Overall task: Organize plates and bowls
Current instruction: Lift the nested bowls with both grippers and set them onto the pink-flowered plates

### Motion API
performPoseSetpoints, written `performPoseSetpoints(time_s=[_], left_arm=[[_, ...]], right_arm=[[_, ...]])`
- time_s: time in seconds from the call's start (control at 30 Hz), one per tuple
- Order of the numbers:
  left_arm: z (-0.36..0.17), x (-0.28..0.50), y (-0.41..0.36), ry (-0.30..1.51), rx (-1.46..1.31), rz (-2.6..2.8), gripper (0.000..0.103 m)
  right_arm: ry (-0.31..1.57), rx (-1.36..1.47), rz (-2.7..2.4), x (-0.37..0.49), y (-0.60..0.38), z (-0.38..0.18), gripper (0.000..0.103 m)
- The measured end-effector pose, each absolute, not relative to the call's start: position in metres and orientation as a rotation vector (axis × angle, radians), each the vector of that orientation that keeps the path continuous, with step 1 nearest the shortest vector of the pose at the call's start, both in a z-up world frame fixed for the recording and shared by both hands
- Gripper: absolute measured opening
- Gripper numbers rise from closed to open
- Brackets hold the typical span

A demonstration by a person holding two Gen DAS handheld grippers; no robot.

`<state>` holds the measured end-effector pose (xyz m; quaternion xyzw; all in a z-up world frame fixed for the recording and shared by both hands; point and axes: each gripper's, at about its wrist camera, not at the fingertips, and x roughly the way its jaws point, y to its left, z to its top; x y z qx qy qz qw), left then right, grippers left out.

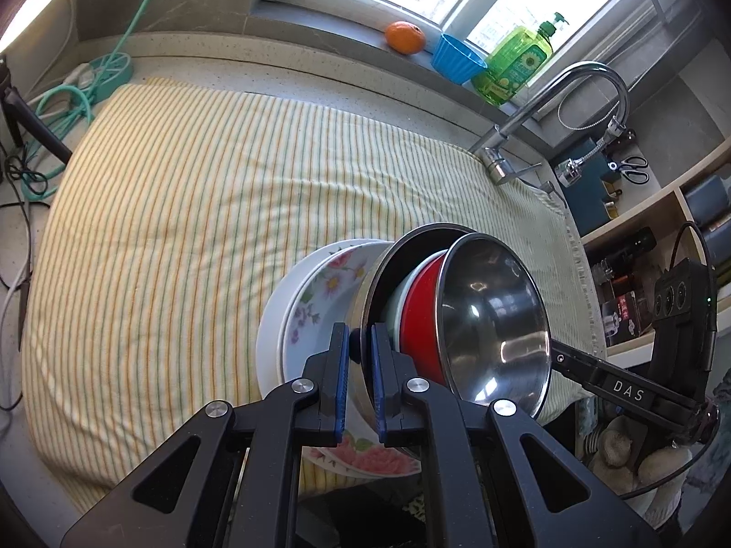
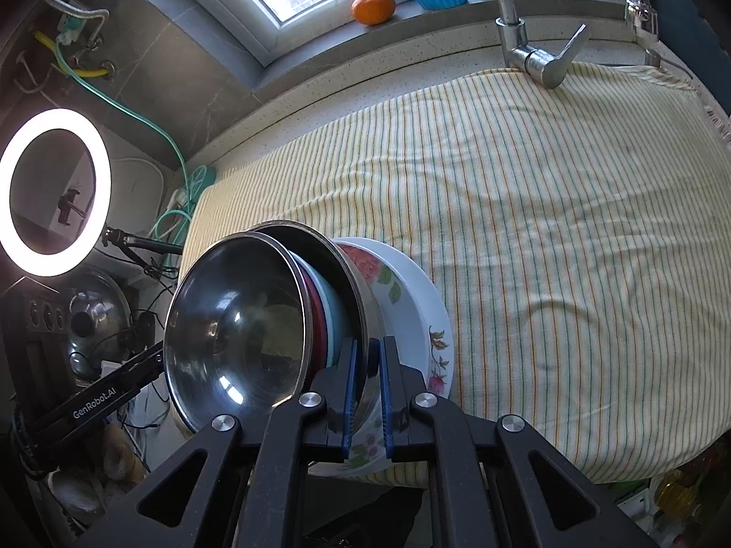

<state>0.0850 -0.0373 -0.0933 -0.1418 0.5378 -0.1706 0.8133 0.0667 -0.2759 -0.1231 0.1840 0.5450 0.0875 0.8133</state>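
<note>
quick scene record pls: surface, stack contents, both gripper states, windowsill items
surface: yellow striped cloth over the counter
stack: nested dishes, floral plate outermost on one side, then large steel bowl, red bowl, small steel bowl
left gripper: shut on large steel bowl rim
right gripper: shut on the same rim, opposite side
windowsill: orange, blue cup, green soap bottle
other: faucet

Bowls (image 1: 495, 319) nested in pan (image 1: 384, 274), atop plates (image 1: 315, 292) on cloth (image 1: 205, 210); faucet (image 1: 548, 105) behind.

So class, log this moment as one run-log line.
left gripper: shut on steel basin | right gripper: shut on steel basin | stack: tilted over striped cloth
</note>
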Motion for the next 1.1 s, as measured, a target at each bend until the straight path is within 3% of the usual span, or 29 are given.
performPoseSetpoints(time_s=[1.1], left_arm=[[-0.101, 0.087, -0.035, 1.181, -0.303, -0.346, 0.008]], right_arm=[[1.207, 0.39, 0.198, 0.072, -0.272, -0.135, 0.009]])
